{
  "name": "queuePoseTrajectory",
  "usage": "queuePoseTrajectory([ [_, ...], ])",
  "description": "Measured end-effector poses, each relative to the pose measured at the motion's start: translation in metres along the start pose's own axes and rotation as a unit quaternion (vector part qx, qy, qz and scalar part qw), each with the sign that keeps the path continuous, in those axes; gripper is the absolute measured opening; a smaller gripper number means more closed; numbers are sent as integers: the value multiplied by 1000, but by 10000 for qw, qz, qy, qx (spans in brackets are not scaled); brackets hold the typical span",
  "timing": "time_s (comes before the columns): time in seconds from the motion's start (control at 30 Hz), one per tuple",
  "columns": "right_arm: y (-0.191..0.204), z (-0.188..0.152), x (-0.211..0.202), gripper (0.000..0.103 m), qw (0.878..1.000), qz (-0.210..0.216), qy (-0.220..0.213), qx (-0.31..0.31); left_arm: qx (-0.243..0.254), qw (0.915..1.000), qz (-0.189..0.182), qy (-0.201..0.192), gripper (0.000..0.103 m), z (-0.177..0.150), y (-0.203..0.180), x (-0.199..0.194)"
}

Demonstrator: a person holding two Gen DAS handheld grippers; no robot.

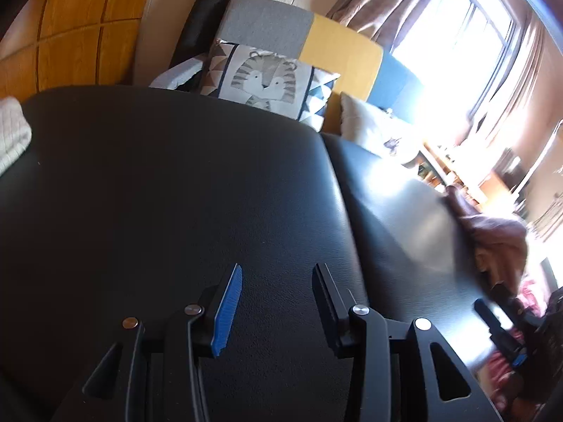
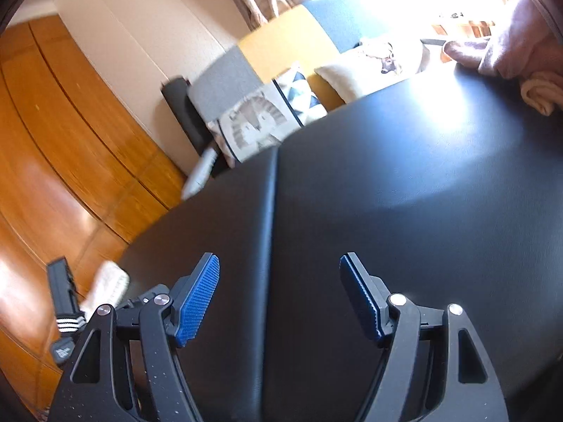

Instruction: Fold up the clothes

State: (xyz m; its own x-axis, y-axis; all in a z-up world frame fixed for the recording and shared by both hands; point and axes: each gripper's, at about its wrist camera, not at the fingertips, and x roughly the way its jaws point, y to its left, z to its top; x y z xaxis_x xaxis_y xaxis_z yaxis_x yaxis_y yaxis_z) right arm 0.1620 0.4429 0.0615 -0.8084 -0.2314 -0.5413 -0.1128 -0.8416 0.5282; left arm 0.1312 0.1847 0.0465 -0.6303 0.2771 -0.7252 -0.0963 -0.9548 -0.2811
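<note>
Step in hand, by judgement: between garments, with next item to be fetched; no cloth spread on the desk (image 1: 176,193) for folding.

Left gripper (image 1: 278,302): jaws parted to a moderate gap, nothing between them, hovering over bare black padded surface near the seam (image 1: 337,190) joining its two sections.

Right gripper (image 2: 279,295): jaws spread wide, nothing held, positioned over the same seam (image 2: 272,211).

Location of clothes:
- Pile (image 1: 499,242) of pinkish-brown cloth, bunched at right edge of desk in left view; same pile (image 2: 510,45) at far right corner in right view, with a cream item (image 2: 538,93) touching it.
- Pale knit piece (image 1: 12,130), seemingly folded already, at left edge of desk, well apart from the pile.

Background only: sofa with tiger cushion (image 1: 267,81) beyond desk.

Next move calls for: reach toward the pile at right, close on a single garment at an edge or corner, drag onto bare centre of desk, spread flat before first fold. Likely difficulty: pile bunched, so more than one item may lift together.
</note>
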Motion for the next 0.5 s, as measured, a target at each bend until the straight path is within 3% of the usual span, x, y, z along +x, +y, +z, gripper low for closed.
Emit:
queuePoseTrajectory([
  [0.17,-3,7,27,74,9999,-5,137,82,92,9993,192,296,42,16,4,49],
  [0.3,-5,3,41,74,9996,9,247,125,294,9969,620,380,42,18,-1,60],
  [0.43,3,-3,50,74,9993,37,363,-38,460,9936,1015,181,42,14,-6,56],
  [0.5,6,-6,50,74,9992,60,397,-70,422,9942,988,2,42,10,-7,49],
])
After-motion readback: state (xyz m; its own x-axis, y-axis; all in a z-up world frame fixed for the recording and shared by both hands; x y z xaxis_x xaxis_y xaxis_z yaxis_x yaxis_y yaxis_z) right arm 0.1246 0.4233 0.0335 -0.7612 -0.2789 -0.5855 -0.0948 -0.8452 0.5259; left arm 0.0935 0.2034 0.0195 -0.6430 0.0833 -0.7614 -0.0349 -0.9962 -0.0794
